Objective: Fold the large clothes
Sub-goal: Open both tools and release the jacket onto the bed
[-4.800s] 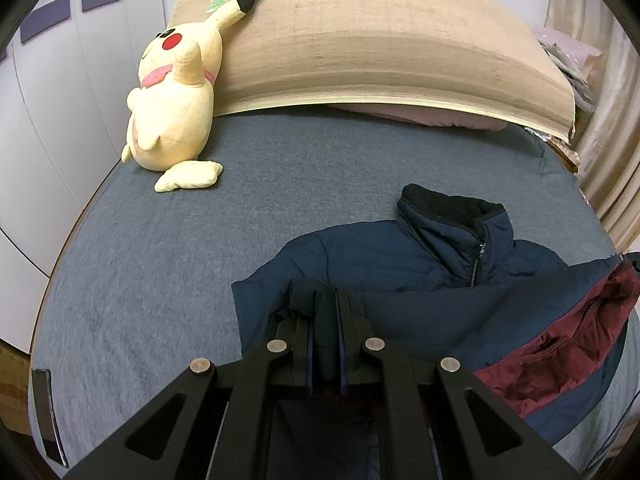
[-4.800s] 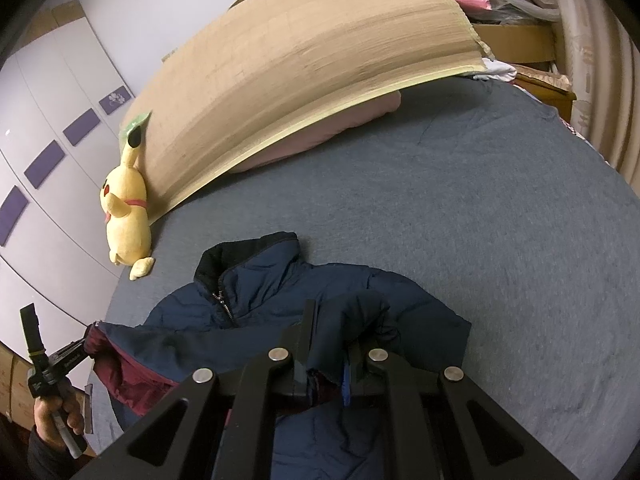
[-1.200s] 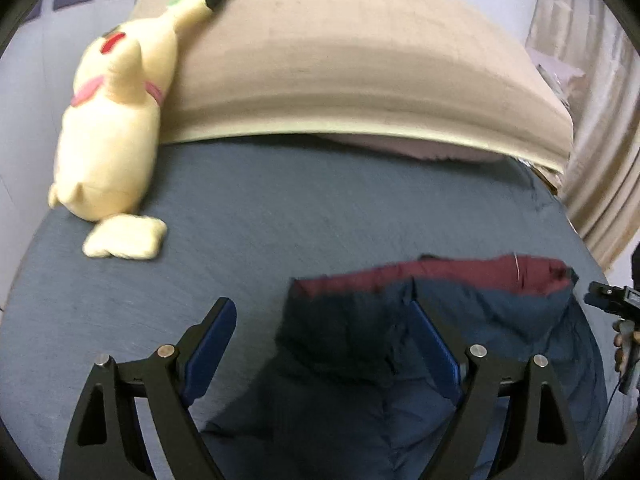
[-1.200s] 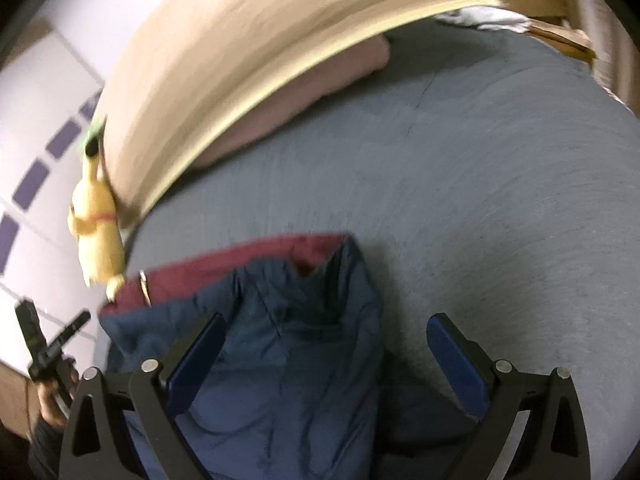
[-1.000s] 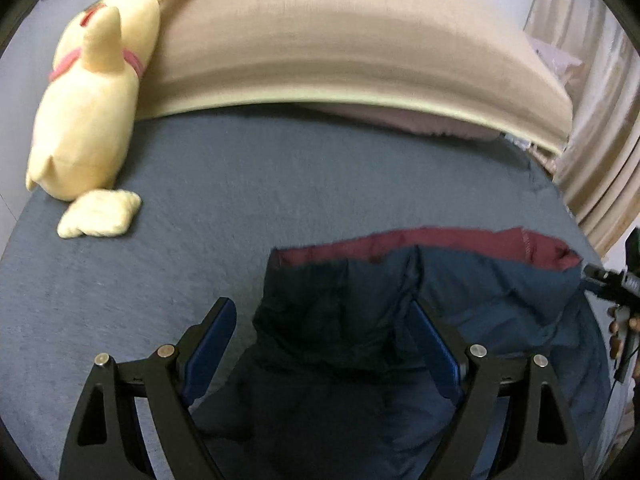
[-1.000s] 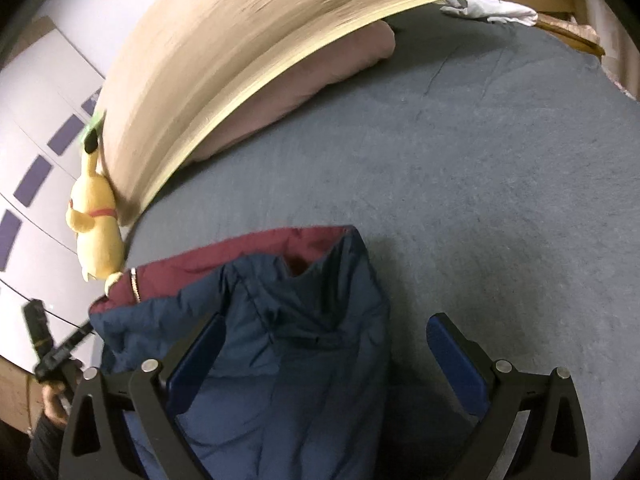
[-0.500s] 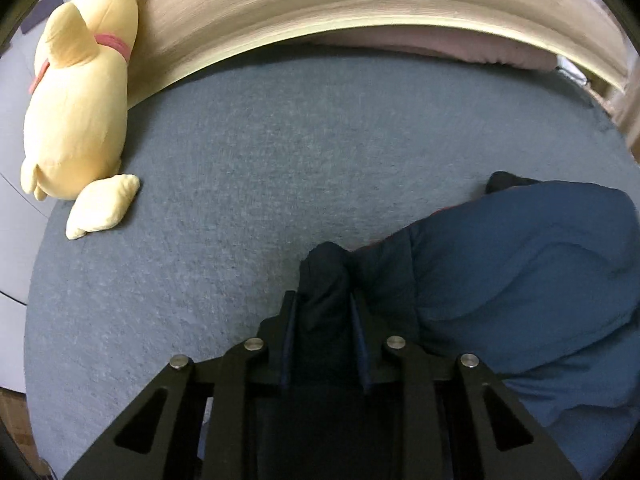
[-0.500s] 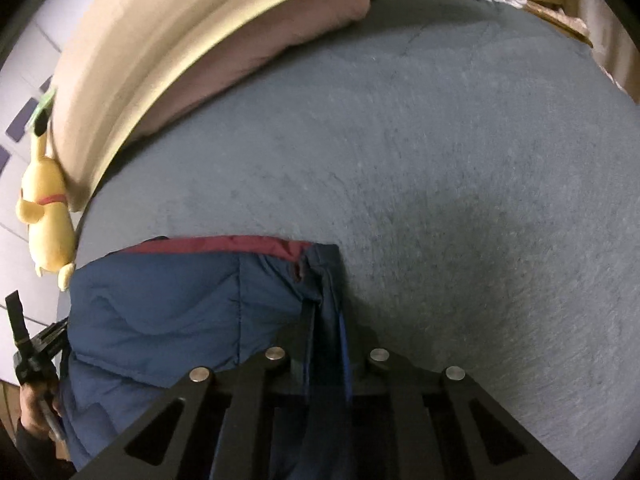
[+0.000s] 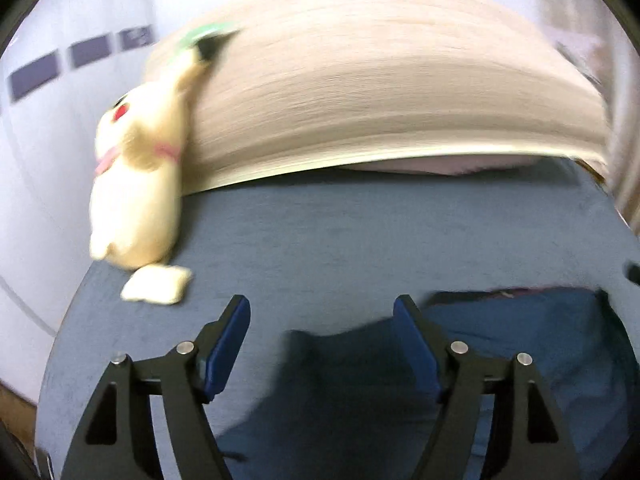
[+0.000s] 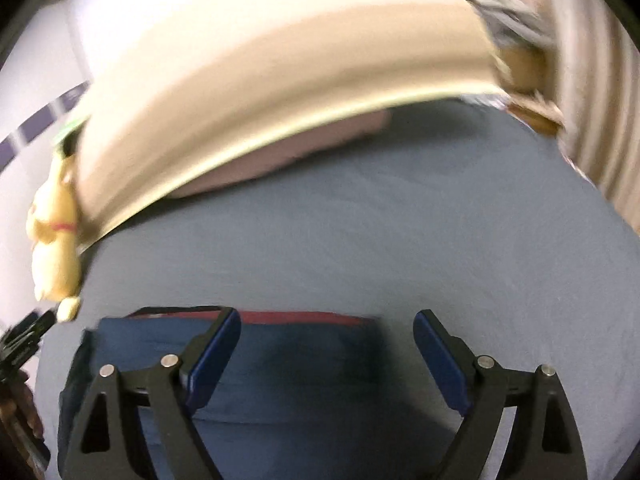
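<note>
Yellow and soft, a plush toy (image 9: 136, 184) sits far to the left on the bed (image 9: 360, 248), leaning on a big tan board (image 9: 380, 92) that stands at the head of the bed. Behind the toy is a white wall with purple squares (image 9: 90, 50). A pink pillow (image 10: 304, 148) peeks out from under the board. The bed has a grey-blue sheet. Next comes the left gripper (image 9: 322, 316). Its two blue pads stand far apart and its jaws are opening, with nothing pinched; a dark bit of the jacket (image 9: 520, 332) lies below the gap, not touched. The jacket is dark blue and lies flat on the bed, low in the left wrist view and off to the right, with a thin red edge along its far side. In the right wrist view the folded jacket sits low and a little to the left, and the red edge (image 10: 304, 317) runs across its top. The right gripper (image 10: 327, 322) hangs above it with its jaws opening too, and the pads press on nothing. At the far left edge of that view a hand (image 10: 16, 400) holds a black tool. Everything looks a bit smeared. On the right side are striped curtains (image 10: 592, 92)
</note>
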Demonstrator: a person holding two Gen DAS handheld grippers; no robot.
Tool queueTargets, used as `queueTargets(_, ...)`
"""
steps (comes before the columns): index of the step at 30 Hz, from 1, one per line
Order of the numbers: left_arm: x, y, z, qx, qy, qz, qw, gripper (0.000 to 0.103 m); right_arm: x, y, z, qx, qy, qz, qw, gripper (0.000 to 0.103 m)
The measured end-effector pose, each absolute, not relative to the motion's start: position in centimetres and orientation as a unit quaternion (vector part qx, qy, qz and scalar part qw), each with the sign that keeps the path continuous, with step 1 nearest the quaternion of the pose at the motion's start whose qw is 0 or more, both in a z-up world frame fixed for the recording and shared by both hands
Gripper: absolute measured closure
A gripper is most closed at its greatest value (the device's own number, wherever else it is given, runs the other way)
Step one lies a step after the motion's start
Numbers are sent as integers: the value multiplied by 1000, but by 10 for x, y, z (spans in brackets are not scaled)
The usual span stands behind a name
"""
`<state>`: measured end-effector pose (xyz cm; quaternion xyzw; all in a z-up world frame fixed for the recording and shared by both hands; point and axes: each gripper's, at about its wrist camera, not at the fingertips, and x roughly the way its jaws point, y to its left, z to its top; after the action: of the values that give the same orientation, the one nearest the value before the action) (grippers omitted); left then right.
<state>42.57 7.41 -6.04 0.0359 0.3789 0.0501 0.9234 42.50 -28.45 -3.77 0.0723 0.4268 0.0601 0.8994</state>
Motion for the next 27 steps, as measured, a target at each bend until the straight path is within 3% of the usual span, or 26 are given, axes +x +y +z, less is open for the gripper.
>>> queueTargets(8,439,30,-129,97,459,38,882,28,428,-195,-94,-47,493,79,865,12)
queueTargets(19,452,29,-144,103,484,42,868,23,446,-187,-126,-53,526,66,846,11)
queueTargets(27,441,47,-125,70,470,20,879,20,436,-203,-103,-34,514,75,854,9)
